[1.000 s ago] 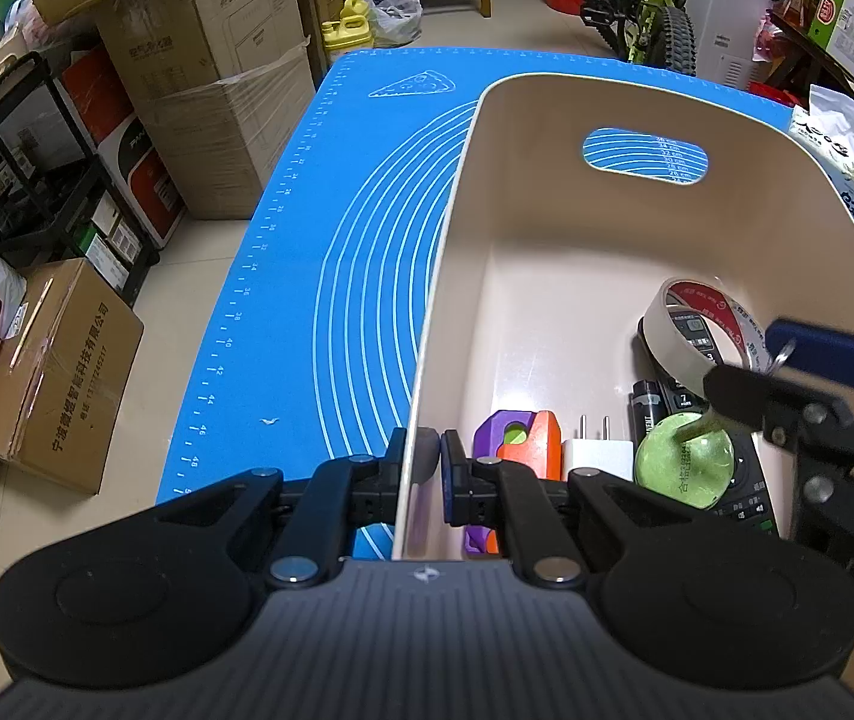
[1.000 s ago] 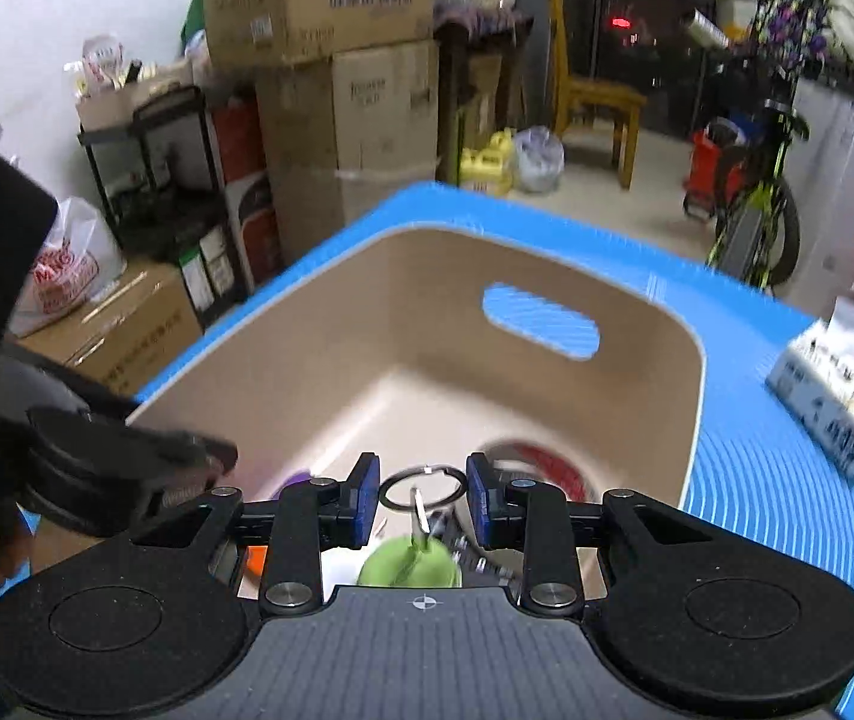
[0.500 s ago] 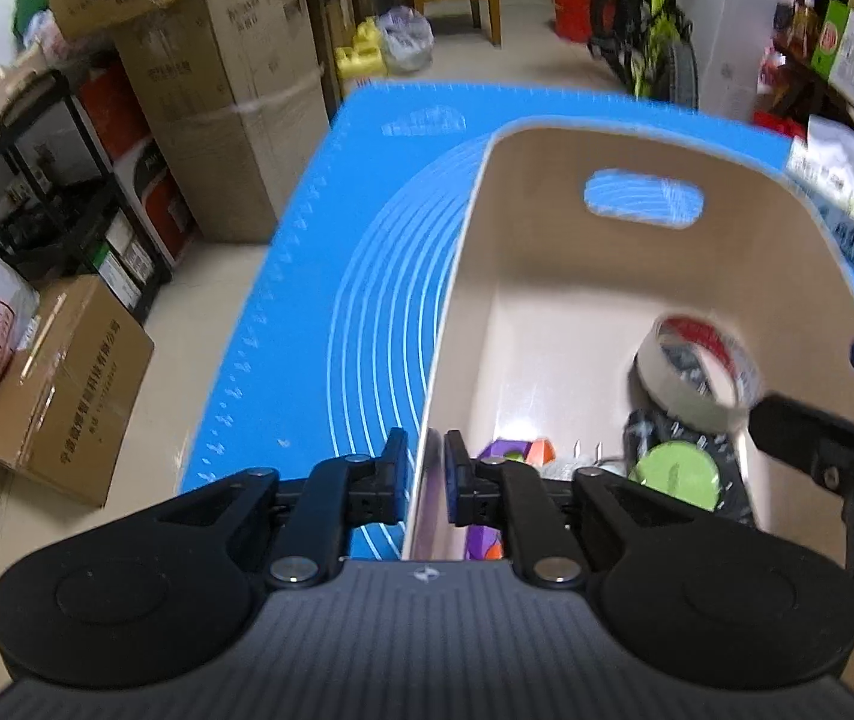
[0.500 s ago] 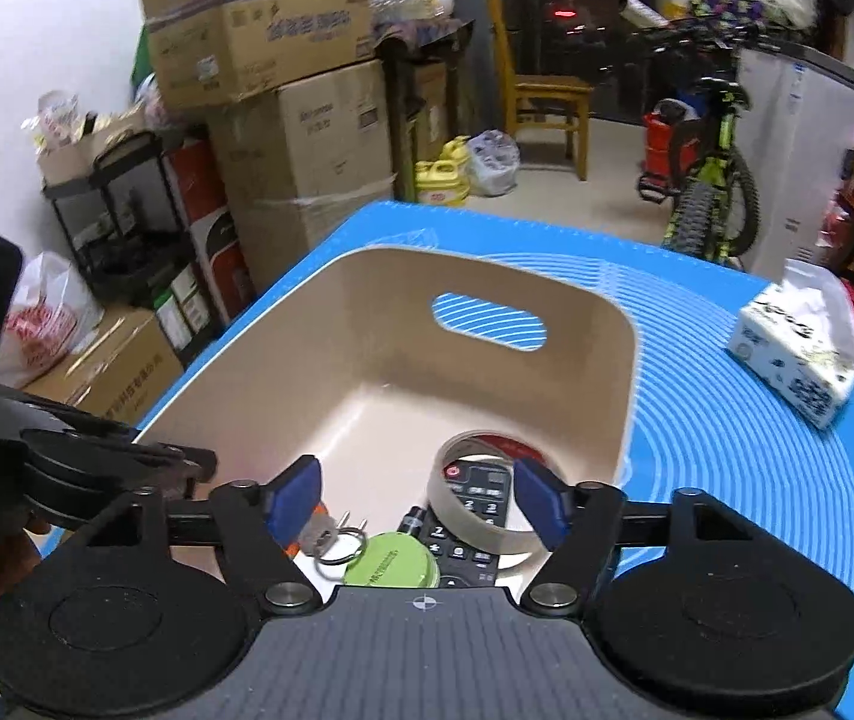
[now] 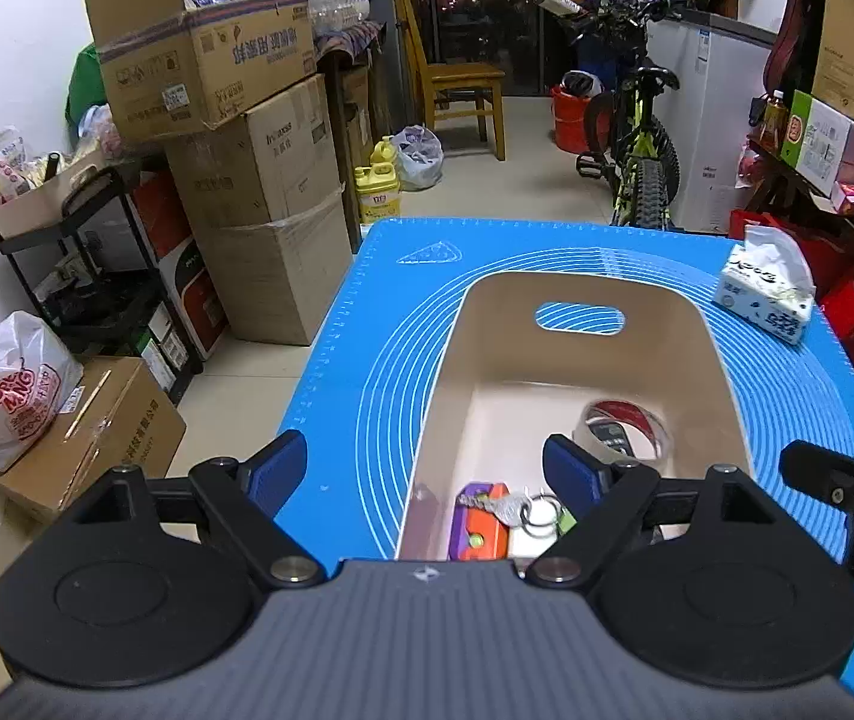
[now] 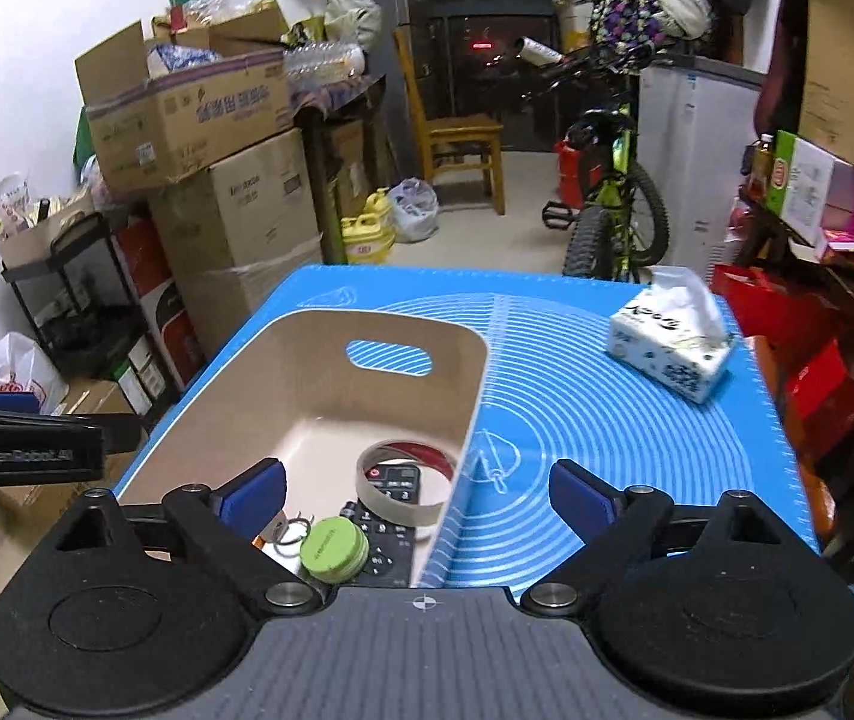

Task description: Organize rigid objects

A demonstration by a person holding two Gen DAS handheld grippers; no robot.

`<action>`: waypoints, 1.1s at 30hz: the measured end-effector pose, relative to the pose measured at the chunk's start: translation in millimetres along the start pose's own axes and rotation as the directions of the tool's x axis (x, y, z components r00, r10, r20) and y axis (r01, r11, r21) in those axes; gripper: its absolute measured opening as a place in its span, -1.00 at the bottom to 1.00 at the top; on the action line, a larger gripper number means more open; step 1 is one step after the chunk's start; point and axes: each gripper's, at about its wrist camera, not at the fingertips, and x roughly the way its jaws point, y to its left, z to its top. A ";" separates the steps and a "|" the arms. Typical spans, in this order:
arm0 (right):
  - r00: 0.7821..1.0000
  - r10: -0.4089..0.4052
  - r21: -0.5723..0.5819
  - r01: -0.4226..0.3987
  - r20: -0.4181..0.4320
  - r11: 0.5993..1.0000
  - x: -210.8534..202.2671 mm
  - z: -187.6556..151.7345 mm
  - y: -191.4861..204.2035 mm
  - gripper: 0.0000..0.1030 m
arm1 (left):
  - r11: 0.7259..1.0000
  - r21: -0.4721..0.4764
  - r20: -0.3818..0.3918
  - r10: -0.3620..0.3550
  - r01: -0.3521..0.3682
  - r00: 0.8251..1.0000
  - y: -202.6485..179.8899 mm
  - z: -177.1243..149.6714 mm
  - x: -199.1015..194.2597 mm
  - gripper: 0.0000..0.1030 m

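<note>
Where our left gripper (image 5: 427, 468) pinched the bin (image 5: 721, 372) wall a second ago, both it and our right gripper (image 6: 417, 489) now gape empty; keys (image 5: 511, 507) lie inside at 6 o'clock.

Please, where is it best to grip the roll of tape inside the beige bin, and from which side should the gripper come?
Probably grip the upper part of the tape roll wall, coming from above. It leans tilted on the remote, so its top edge stands free. One finger goes into the hole, one outside. The bin walls block any approach from the side.
</note>
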 end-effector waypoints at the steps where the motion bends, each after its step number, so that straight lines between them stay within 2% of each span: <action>1: 1.000 -0.005 0.000 0.005 0.007 1.000 -8.7 -2.5 -1.7 0.85 | 1.000 0.001 0.004 -0.001 0.001 1.000 -1.5 -2.4 -7.2 0.66; 10: 0.999 -0.018 0.016 0.017 0.033 1.000 -71.4 -29.2 -11.4 0.86 | 1.000 0.024 0.027 -0.017 0.017 0.999 -18.9 -23.9 -59.1 0.67; 18: 0.998 -0.037 0.026 0.035 0.055 0.999 -118.3 -55.7 -22.0 0.86 | 0.999 0.032 0.031 -0.035 0.034 0.999 -31.1 -49.6 -89.5 0.67; 33: 0.997 -0.062 0.033 0.060 0.051 0.998 -159.5 -99.7 -27.0 0.87 | 0.994 0.091 0.040 -0.059 0.055 0.997 -58.8 -102.2 -120.3 0.67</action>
